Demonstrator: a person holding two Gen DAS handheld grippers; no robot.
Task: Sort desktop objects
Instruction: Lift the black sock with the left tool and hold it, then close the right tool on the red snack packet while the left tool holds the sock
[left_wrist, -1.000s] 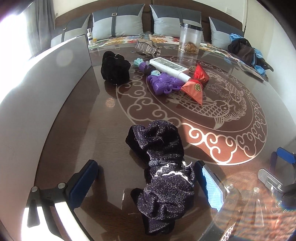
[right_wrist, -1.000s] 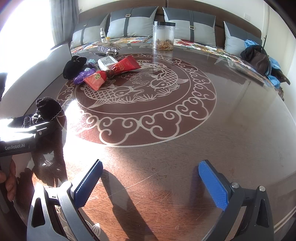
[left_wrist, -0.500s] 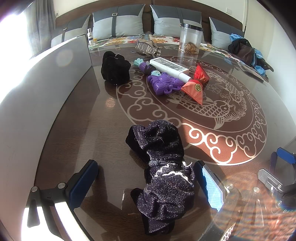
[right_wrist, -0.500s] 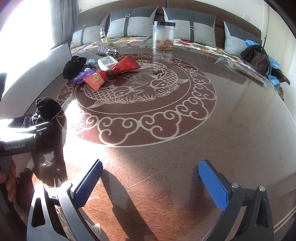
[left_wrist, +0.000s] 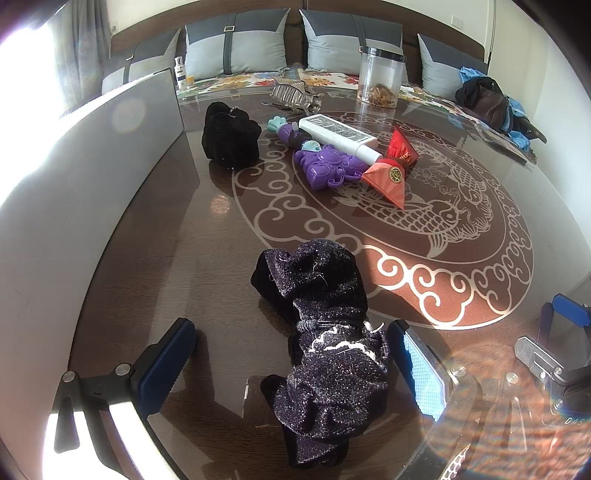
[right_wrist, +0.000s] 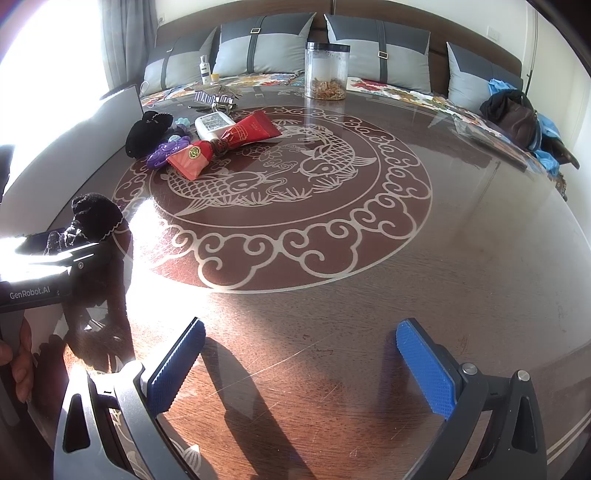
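A glittery black hair bow (left_wrist: 325, 343) lies on the brown table, between the open fingers of my left gripper (left_wrist: 295, 369), untouched by the pads. Farther back lie a black scrunchie (left_wrist: 229, 134), a purple toy (left_wrist: 325, 166), a white tube (left_wrist: 340, 134) and a red tube (left_wrist: 391, 173). In the right wrist view my right gripper (right_wrist: 299, 369) is open and empty above bare table near the front edge. The bow (right_wrist: 94, 218) shows at its left, partly hidden by the left gripper's body. The cluster shows there too: red tube (right_wrist: 229, 142), scrunchie (right_wrist: 147, 131).
A clear lidded jar (left_wrist: 380, 75) and a metal hair claw (left_wrist: 291, 94) stand at the table's far side. A grey panel (left_wrist: 92, 155) runs along the left edge. A sofa with grey cushions and a dark bag (left_wrist: 484, 99) lie beyond.
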